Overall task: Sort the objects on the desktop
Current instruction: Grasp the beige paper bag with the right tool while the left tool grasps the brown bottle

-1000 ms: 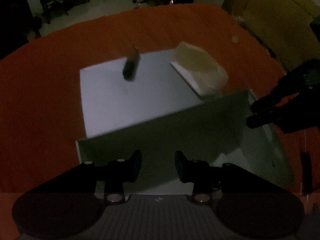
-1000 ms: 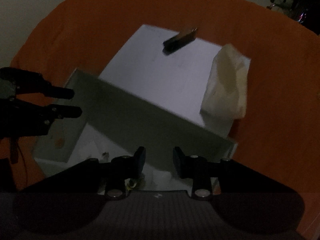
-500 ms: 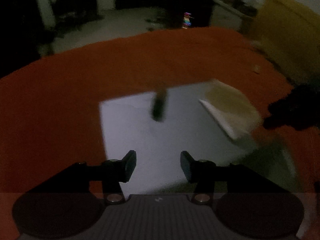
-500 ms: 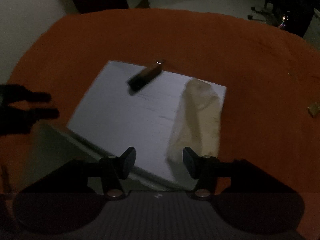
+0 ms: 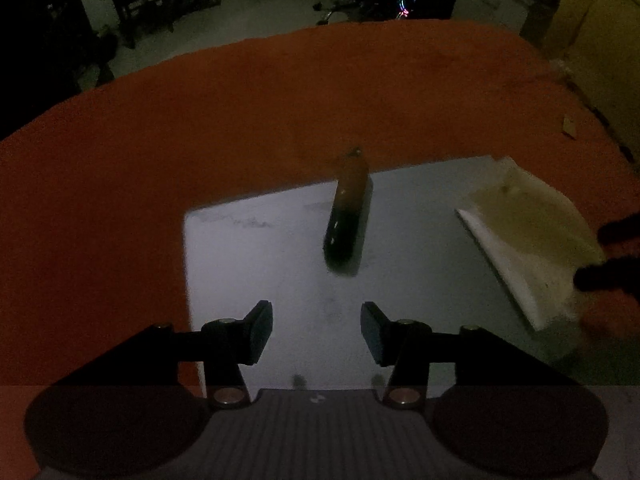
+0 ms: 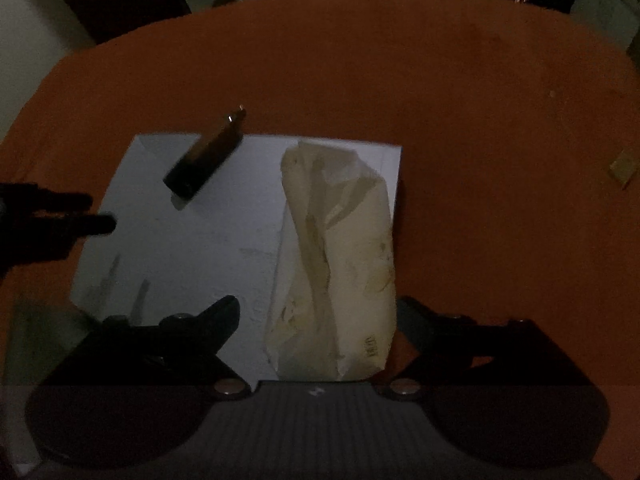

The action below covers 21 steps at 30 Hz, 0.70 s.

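Note:
A small dark bottle (image 5: pixel 346 210) lies on a white lid (image 5: pixel 260 264) on the orange table. A cream tissue pack (image 5: pixel 532 236) lies on the lid's right side. My left gripper (image 5: pixel 316 332) is open and empty, just short of the bottle. In the right wrist view, my right gripper (image 6: pixel 318 320) is open with its fingers on either side of the near end of the tissue pack (image 6: pixel 340 256). The bottle (image 6: pixel 206 156) lies far left on the lid (image 6: pixel 160 240). The left gripper's fingers (image 6: pixel 72 212) show at the left edge.
The orange cloth (image 5: pixel 120 180) covers the round table. A small tan scrap (image 6: pixel 624 168) lies on the cloth to the right. A grey box wall (image 6: pixel 36 328) shows at the lower left. Dark furniture stands beyond the table's far edge.
Both grippers have moved forward over the box wall toward the lid. The right gripper has opened wider and now straddles the tissue pack. The left gripper has neared the bottle.

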Each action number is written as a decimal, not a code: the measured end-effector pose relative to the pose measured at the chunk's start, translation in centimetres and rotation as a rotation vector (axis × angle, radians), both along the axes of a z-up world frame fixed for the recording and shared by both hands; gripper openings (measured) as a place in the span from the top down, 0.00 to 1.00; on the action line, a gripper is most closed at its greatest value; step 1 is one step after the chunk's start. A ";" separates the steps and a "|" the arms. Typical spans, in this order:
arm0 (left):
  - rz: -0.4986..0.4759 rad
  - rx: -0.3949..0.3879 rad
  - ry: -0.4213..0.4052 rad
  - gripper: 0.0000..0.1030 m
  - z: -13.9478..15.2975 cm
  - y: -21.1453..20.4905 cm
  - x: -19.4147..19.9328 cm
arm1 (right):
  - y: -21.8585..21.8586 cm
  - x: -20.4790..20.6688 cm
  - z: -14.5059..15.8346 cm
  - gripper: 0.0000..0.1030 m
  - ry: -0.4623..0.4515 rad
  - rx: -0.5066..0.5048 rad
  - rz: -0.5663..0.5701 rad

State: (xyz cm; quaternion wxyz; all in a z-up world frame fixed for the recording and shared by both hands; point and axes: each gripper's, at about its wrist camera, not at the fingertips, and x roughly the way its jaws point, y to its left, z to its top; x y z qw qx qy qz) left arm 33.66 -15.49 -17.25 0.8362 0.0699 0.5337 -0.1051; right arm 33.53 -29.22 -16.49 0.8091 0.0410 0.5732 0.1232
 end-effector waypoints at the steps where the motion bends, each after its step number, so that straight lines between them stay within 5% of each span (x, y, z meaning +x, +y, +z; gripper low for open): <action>1: -0.005 -0.006 0.008 0.57 -0.3 -0.3 0.7 | 0.0 0.4 -0.4 0.13 0.013 -0.002 0.000; 10: 0.033 0.024 0.027 0.56 -3.5 -3.0 6.1 | 0.7 4.1 -3.6 0.09 0.073 -0.027 -0.034; 21: 0.010 0.067 0.029 0.53 -5.6 -4.8 8.3 | 1.0 6.3 -8.2 0.08 0.239 -0.008 -0.119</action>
